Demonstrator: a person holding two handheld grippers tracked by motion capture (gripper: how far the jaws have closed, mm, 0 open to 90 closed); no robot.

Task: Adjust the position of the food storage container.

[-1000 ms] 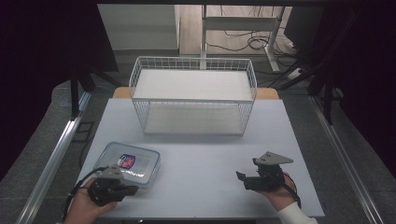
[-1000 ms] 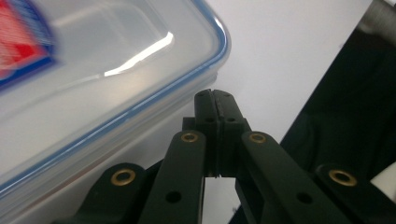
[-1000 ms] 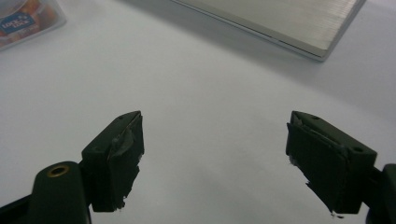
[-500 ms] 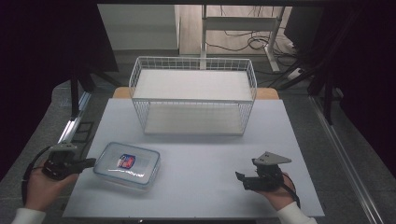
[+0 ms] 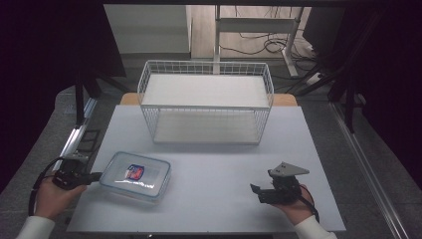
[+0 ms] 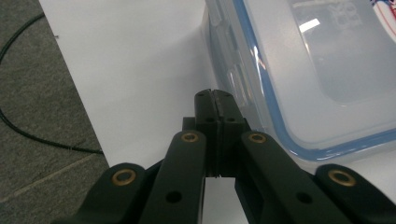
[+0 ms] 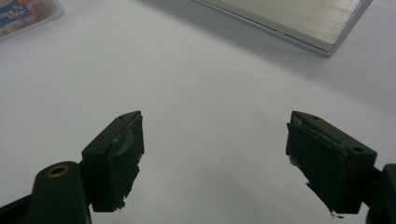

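Left gripper [image 6: 215,100] has its jaws pinched together, empty, tip right at the side of the plastic box [image 5: 135,176] near the table's [image 5: 219,209] front-left edge. Right gripper [image 7: 215,158] gapes wide, well apart. A nudge could slide that box.

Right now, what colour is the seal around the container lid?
Blue, running along the clear lid's rim; clearest in the left gripper view.

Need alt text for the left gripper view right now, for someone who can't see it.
The left gripper, jaws shut on nothing, points at the side of a clear plastic container with a blue-rimmed lid, tips just short of its latch. Both are on the white table; grey floor lies beyond.
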